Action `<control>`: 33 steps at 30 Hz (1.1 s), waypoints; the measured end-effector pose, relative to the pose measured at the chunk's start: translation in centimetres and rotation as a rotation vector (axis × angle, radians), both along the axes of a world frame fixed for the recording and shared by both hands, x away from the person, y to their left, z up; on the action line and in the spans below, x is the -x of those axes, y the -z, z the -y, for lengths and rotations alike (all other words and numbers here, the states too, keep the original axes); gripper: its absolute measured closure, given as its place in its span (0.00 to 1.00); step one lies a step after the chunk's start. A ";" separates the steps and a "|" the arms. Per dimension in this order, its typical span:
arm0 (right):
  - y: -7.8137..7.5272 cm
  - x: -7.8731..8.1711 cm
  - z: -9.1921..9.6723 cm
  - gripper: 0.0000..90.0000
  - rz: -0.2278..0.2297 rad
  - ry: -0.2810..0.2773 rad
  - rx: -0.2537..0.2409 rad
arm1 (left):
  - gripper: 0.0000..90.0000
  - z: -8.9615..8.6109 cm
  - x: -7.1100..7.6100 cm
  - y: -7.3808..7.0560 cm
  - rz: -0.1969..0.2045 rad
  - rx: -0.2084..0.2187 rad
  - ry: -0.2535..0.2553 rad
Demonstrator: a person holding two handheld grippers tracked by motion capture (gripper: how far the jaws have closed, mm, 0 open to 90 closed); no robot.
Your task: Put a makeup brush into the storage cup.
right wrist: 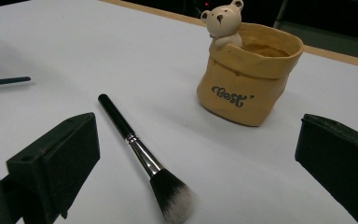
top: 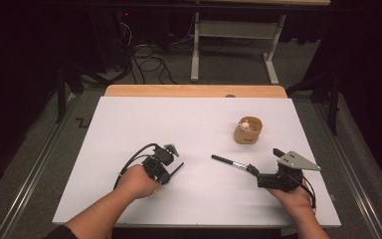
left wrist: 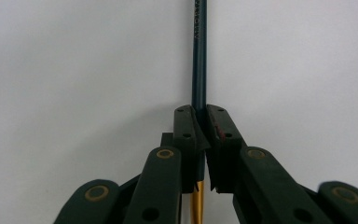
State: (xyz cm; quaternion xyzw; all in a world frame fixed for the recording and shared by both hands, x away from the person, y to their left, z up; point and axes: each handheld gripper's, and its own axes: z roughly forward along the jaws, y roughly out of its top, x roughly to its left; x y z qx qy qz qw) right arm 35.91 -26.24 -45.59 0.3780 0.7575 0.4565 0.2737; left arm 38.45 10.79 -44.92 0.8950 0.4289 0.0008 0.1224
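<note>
While left gripper (left wrist: 200,135) clamps a pencil (left wrist: 199,56) mid-frame, right gripper (right wrist: 198,158) gapes, brush (right wrist: 142,156) bottom centre, cup (right wrist: 249,74) upper right.

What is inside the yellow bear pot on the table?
The pot shows a brownish inner wall, and a small bear figure sits on its rim. Its bottom is hidden by the front wall.

White table (top: 129,129), brush (top: 231,162), pot (top: 247,131)

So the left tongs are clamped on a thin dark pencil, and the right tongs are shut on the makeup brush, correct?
Not quite. The right tongs stand open, and the makeup brush lies loose on the table between them, as the right gripper view shows. The left tongs are indeed clamped on the pencil.
</note>
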 end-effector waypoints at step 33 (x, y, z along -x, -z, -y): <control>-0.2 0.3 -0.4 0.01 -0.009 -0.012 -0.003 | 0.92 -0.6 1.3 -7.1 0.048 -0.054 0.121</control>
